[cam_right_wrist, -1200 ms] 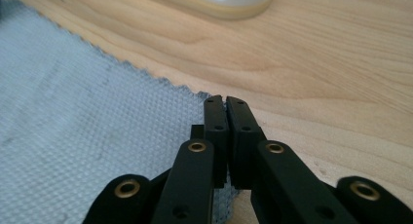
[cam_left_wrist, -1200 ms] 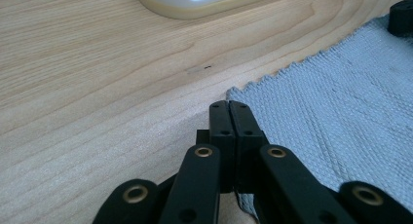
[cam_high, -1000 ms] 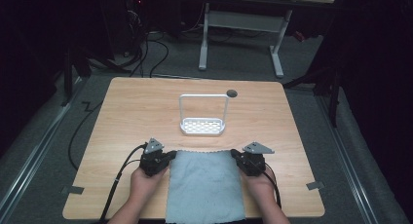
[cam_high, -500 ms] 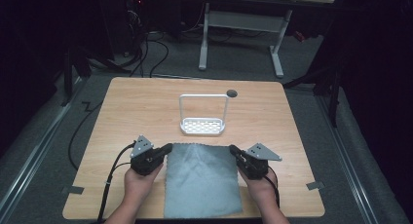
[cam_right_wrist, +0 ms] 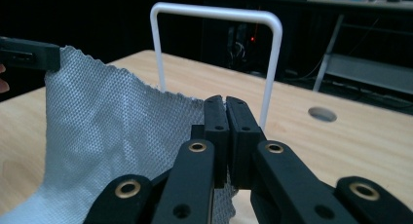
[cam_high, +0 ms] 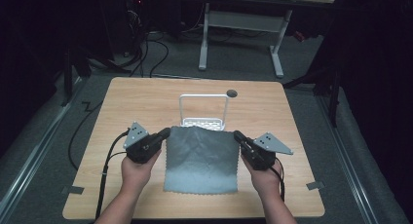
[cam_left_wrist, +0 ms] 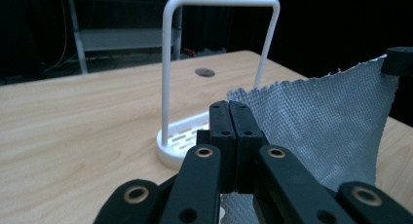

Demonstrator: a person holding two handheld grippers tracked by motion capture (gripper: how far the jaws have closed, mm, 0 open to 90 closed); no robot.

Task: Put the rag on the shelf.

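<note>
Cloth [cam_high: 202,158] now raised nearer rack [cam_high: 203,112]

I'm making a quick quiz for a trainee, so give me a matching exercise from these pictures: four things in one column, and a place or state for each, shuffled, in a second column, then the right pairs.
Things:
1. grey cloth
2. white rack
3. left claw
4. round hole

Places or states:
A. set in the table top, beyond the rack
B. shut on the cloth's far left corner
C. held up at two corners, near edge on the table
D. standing upright just beyond the cloth

Pairs: 1-C, 2-D, 3-B, 4-A
</note>
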